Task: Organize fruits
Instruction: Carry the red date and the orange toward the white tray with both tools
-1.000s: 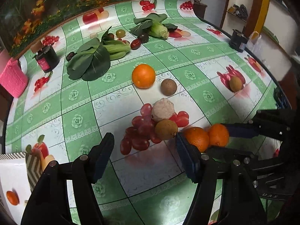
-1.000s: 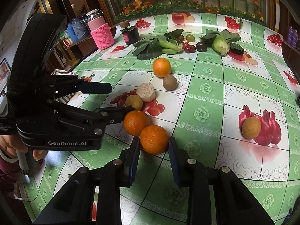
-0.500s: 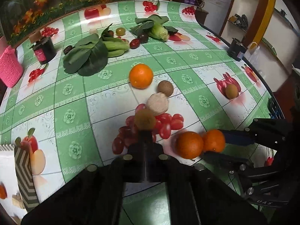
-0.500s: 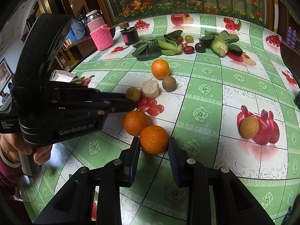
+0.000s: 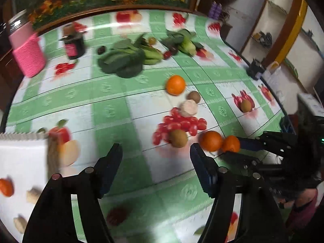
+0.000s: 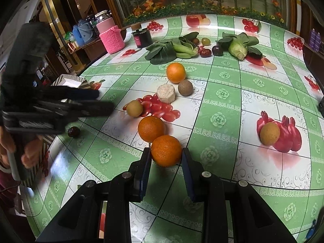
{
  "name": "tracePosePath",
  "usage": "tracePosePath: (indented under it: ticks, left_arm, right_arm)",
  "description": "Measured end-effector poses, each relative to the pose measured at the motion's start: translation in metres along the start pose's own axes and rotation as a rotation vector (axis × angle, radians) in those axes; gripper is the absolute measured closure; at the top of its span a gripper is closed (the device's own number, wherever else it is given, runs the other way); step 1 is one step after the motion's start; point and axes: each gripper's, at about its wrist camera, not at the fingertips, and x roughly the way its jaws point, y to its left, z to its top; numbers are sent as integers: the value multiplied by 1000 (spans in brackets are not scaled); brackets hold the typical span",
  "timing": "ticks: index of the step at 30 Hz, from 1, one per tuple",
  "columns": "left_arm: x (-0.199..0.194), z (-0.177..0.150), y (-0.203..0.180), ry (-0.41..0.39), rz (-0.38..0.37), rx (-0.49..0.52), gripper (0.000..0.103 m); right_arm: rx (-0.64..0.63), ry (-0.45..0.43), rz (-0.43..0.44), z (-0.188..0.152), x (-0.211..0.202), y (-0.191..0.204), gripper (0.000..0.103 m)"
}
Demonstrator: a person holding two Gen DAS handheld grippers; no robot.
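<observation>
In the right wrist view my right gripper (image 6: 166,161) is shut on an orange (image 6: 166,150) that rests on the tablecloth; a second orange (image 6: 150,128) touches it from behind. My left gripper (image 6: 104,101) hangs blurred at the left, its jaws opening with nothing between them. A brown kiwi-like fruit (image 6: 133,107) lies just right of its tips. In the left wrist view the left gripper (image 5: 157,162) stands wide, with the kiwi (image 5: 178,138) ahead of it and both oranges (image 5: 210,140) to the right. A white box (image 5: 22,162) at the left holds an orange piece.
Farther back lie a third orange (image 6: 175,72), a round brown fruit (image 6: 185,87) and a pale cut chunk (image 6: 166,93). Another brown fruit (image 6: 270,134) sits right. A dark date (image 6: 73,131) lies near the left hand. Greens (image 6: 172,50), a jar (image 6: 142,38) and a pink knitted holder (image 6: 112,38) stand behind.
The left gripper shut by the brown fruit half a second ago, then opened again and drew back to the left. The fruit shifted slightly left. The right gripper and its orange stayed still.
</observation>
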Motion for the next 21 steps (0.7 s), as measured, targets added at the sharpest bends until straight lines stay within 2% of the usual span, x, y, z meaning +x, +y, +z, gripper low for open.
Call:
tracePosePath:
  ticks: [2,6,9,14,15,17,18,21]
  left_arm:
    - [-10,-9,9,5,18,-12,35]
    - [-16,-34,17,30,103,17,35]
    - [-14,-53,21,57,104,10,35]
    - [-4,-69,11,84,145,82,35]
    - [-2,-70,11,88,151,86,42]
    - [-4,-71,8,78,133,95,64]
    - [-5,-69,8,74,140,102,84]
    - [-7,-68,10,68,147,92,84]
  right_arm:
    - [0,4,-1,0,1,0,72]
    - [-2,1,1,0,0,1,72]
    - [-6,-1,4,-1,-1,3,72]
    - [-11,10,-2,-1,1,5,72]
    - [-11,10,-4,-2,1,6,72]
    - [-13,6,-2,-2,-1,7,72]
    - [-14,3,-1,-2,-2,8,72]
    - [-20,-3,-2,-2,-5,12,72]
